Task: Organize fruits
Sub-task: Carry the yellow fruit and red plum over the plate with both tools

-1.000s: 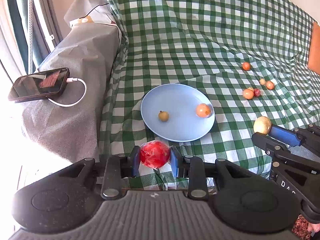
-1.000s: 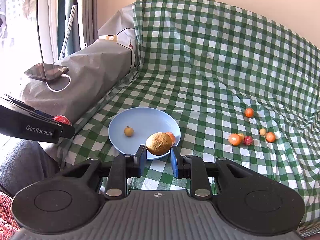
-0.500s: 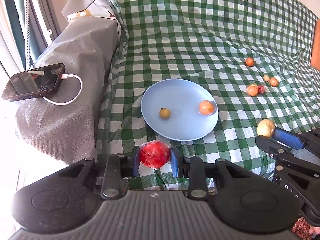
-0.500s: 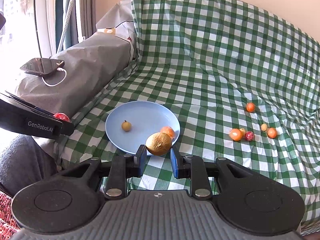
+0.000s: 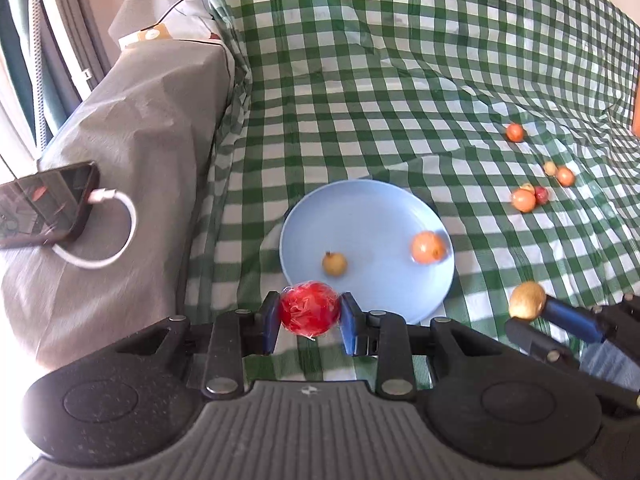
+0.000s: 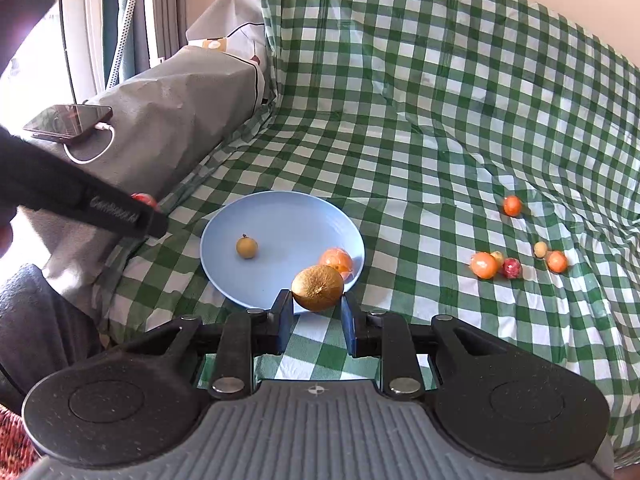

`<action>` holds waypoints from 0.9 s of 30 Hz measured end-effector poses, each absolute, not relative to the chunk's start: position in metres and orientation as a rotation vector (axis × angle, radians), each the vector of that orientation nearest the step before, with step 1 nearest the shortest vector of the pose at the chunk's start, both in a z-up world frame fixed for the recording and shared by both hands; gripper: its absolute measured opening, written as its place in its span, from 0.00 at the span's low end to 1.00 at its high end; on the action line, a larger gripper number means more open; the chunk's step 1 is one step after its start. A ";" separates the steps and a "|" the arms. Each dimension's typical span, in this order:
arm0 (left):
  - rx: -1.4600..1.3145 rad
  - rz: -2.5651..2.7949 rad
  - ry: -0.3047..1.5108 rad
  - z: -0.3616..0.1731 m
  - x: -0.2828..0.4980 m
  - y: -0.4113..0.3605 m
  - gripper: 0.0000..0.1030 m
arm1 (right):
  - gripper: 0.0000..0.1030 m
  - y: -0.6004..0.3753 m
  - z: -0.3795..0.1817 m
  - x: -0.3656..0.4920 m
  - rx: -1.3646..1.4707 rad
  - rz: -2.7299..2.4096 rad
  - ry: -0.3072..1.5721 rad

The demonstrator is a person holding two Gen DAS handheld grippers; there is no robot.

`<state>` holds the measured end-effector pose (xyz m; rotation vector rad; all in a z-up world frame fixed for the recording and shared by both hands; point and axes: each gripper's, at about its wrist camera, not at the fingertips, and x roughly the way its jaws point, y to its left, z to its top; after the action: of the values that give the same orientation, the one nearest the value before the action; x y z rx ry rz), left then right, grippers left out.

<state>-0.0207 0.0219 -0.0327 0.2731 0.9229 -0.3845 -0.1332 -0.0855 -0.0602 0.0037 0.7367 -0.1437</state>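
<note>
My left gripper (image 5: 310, 314) is shut on a red fruit (image 5: 309, 313), held just over the near rim of the blue plate (image 5: 376, 212). My right gripper (image 6: 317, 300) is shut on a golden-brown fruit (image 6: 318, 288) above the plate's (image 6: 288, 216) near right edge. That fruit (image 5: 527, 300) also shows at the right of the left wrist view. On the plate lie a small yellow fruit (image 5: 334, 264) and an orange fruit (image 5: 428, 247). In the right wrist view the left gripper's side bar (image 6: 80, 196) crosses the left, with the red fruit (image 6: 144, 200) peeking behind it.
Several small orange, red and yellow fruits (image 5: 528, 196) (image 6: 496, 265) lie scattered on the green checked cloth (image 5: 400, 80) to the right of the plate. A phone (image 5: 44, 204) with a white cable rests on a grey covered armrest (image 5: 132, 152) at the left.
Both grippers have moved forward and slightly down toward the plate, each still holding its fruit. The plate and its fruits appear larger and nearer.
</note>
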 end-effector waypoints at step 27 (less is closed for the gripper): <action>0.325 -0.364 1.050 -0.121 0.090 -0.032 0.35 | 0.26 -0.099 -0.142 -0.016 -0.032 -0.110 0.927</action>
<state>0.0896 -0.0317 -0.1215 0.3251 1.0495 -0.3635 -0.0164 -0.0989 -0.1423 -0.0318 0.9266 -0.1098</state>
